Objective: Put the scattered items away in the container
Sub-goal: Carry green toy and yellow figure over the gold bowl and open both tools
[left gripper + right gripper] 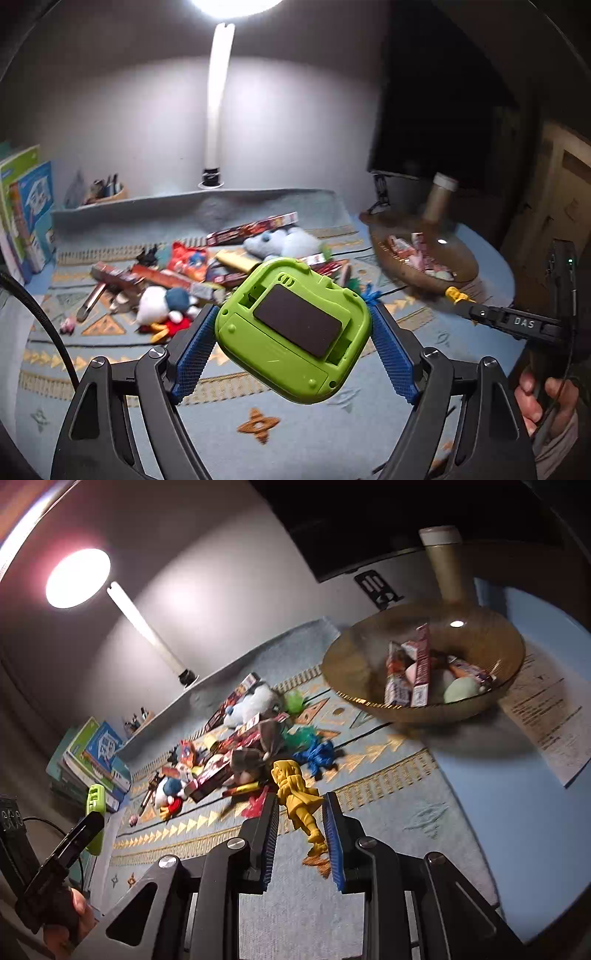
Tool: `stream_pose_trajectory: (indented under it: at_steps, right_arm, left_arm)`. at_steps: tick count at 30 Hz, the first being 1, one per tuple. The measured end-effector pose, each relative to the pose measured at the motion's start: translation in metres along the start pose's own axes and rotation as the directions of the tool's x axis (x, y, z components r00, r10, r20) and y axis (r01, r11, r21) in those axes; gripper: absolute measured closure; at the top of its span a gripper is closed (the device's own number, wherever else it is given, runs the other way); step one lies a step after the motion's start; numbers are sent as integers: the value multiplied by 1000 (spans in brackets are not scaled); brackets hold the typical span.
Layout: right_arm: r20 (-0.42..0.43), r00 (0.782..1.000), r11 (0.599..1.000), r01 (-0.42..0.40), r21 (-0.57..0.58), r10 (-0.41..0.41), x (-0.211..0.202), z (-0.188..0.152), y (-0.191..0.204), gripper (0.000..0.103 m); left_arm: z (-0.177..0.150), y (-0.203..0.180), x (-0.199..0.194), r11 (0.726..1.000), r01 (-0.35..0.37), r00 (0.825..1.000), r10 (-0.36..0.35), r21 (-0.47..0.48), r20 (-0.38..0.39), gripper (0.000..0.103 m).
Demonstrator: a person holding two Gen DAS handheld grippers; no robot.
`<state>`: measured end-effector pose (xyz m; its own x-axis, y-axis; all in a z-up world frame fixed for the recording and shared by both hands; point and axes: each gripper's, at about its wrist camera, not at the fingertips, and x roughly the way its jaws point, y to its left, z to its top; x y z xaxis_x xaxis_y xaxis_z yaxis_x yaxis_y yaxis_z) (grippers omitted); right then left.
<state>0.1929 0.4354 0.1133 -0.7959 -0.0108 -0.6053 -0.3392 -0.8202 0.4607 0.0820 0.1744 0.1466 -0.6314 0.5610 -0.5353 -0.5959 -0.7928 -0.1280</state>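
Blue-padded fingers point(192, 354) of the left gripper point(293, 350) clenched a green plastic toy device point(293, 332), its dark back panel facing up, lifted above the patterned blue cloth point(295, 443); the right gripper point(301, 834) pinched a yellow figurine point(299, 797) between its pads; far behind lay the scattered pile, a white-and-blue plush point(166, 302) among snack boxes; at far right sat the brown bowl point(354, 672), already holding packets.

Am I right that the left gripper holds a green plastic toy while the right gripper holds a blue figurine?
Not quite: the figurine in the right gripper is yellow, not blue, as the right wrist view shows. The left gripper does hold the green plastic toy.
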Motion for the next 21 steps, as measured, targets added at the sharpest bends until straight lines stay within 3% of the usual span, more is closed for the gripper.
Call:
stream_pose_trajectory:
  at_steps: [4,10,14,21]
  right_arm:
    - [85,995,998,39,47,-43,-29,22,-28,80]
    - [193,967,973,132,191,-169,-62,63,-77,80]
    - [204,957,952,148,268,-207,-62,86,-105,80]
    - [157,953,945,216,246,-259,-25,110,-110,79]
  left_arm:
    - [31,-51,15,991,101,995,-102,84,15,23]
    - [61,-108,72,965,210,977,-211,154,-14,23]
    - [73,-127,124,956,261,965,-253,134,-76,23]
    - [82,-140,198,950,305,944,-291,74,-158,23]
